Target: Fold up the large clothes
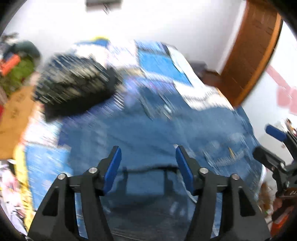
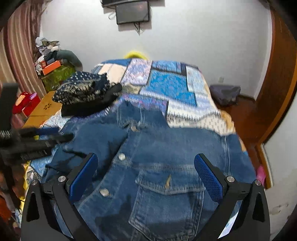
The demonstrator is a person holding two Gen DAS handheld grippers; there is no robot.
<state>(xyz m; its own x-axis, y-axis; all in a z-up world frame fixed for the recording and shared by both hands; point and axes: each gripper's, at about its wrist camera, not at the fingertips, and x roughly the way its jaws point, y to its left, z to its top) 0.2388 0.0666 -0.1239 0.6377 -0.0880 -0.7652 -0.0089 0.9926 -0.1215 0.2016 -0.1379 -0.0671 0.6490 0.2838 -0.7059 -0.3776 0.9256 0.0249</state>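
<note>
A blue denim jacket lies front-up on a bed with a blue patchwork quilt; its buttons and a chest pocket show. It also shows, blurred, in the left wrist view. My right gripper is open and empty, above the jacket's chest. My left gripper is open and empty, above the jacket's near part. The left gripper also shows at the left of the right wrist view, the right gripper at the right edge of the left wrist view.
A dark patterned pile of clothes lies on the bed at the far left of the jacket. A cardboard box and clutter stand left of the bed. A wooden door is at the right. A screen hangs on the far wall.
</note>
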